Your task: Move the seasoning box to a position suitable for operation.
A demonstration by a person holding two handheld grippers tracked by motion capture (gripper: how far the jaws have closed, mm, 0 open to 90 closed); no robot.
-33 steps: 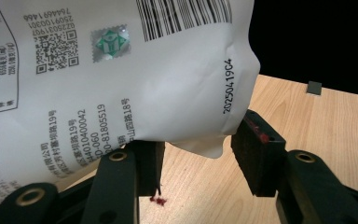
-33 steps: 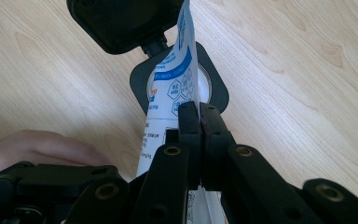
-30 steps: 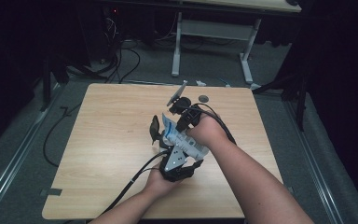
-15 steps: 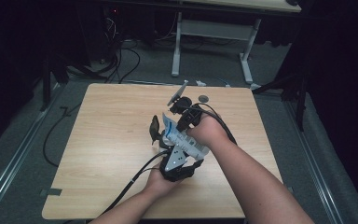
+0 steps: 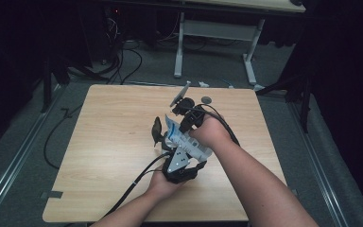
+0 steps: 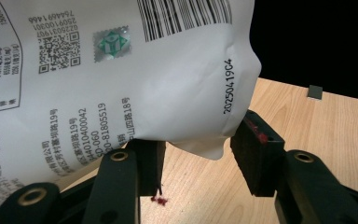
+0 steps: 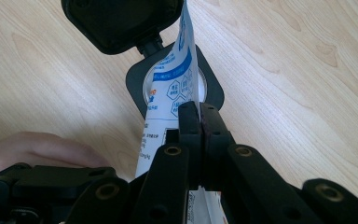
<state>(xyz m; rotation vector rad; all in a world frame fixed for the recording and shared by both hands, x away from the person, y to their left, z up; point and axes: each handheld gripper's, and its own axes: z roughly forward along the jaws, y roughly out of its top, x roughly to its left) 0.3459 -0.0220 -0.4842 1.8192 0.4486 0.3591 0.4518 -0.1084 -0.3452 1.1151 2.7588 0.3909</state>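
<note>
1. The right gripper (image 7: 199, 112) is clenched, its two black jaws pressed flat together on the edge of a white printed pouch (image 7: 168, 88). The thin edge runs up out of the jaws and away from them, blue print on the side that shows.

2. In the high view the right gripper (image 5: 185, 109) sits at the far end of the pouch (image 5: 182, 139), with the right hand (image 5: 212, 132) wrapped round its body just behind.

3. The left gripper (image 6: 198, 154) has its jaws parted round the pouch's lower corner. The white film (image 6: 135, 79), with barcode, date code and small print, bulges down between the two pads and lies against both. The pouch is lifted clear of the wood here, with bare table below the corner.

4. From above, the left gripper (image 5: 177, 165) is at the near end of the pouch, held by the left hand (image 5: 163, 187), its cable trailing back toward the table's near edge. The pouch spans the gap between the two grippers, slanting from near to far.

5. In the right gripper view, beyond the pinched edge, one black jaw of the left gripper stands behind the pouch, part of that gripper overhangs at the top, and the left hand's fingers (image 7: 42, 149) show at lower left.

6. All this is over the middle of the wooden table (image 5: 104, 151). A small round grey object (image 5: 206, 100) lies near the far edge, apart from the pouch.
</note>
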